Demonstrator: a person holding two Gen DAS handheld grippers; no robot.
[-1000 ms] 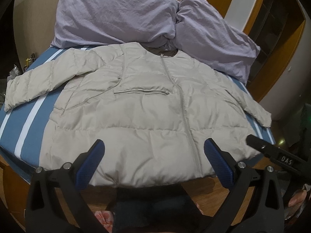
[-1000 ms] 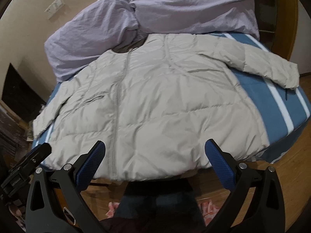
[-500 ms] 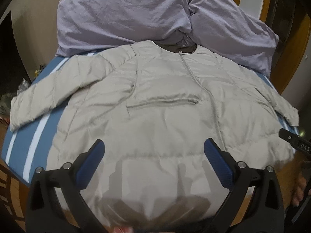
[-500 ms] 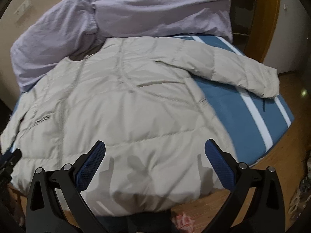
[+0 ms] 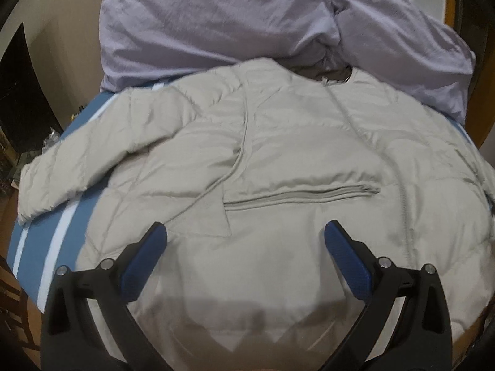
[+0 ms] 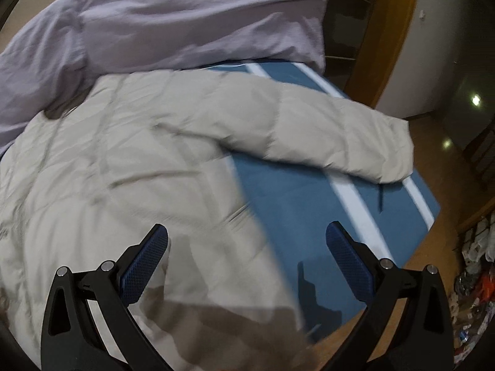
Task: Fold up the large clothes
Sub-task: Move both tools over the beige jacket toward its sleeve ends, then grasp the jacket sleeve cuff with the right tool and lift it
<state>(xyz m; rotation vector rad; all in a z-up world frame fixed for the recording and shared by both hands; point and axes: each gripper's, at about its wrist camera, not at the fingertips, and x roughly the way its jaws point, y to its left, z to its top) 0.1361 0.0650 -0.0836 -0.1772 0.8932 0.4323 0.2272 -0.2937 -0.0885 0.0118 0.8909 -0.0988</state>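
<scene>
A beige quilted puffer jacket (image 5: 278,160) lies front up and spread flat on a blue bed with white stripes (image 5: 40,241). Its left sleeve (image 5: 77,167) stretches out to the left. In the right wrist view its other sleeve (image 6: 340,136) reaches across the blue cover (image 6: 294,204). My left gripper (image 5: 244,247) hovers open over the jacket's lower front, below the chest pocket zip (image 5: 303,194). My right gripper (image 6: 247,247) stands open above the jacket's right side edge (image 6: 247,210). Nothing is between either pair of fingers.
Two lilac pillows (image 5: 216,21) (image 6: 185,21) lie at the head of the bed, touching the jacket's collar. A wooden door frame (image 6: 393,31) stands on the right. Wooden floor (image 6: 445,222) borders the bed's right edge, with scattered clutter (image 6: 476,266) further right.
Both grippers have moved forward from beyond the bed's foot to above the jacket. The right one has also swung right toward the sleeve. The jacket has not moved.
</scene>
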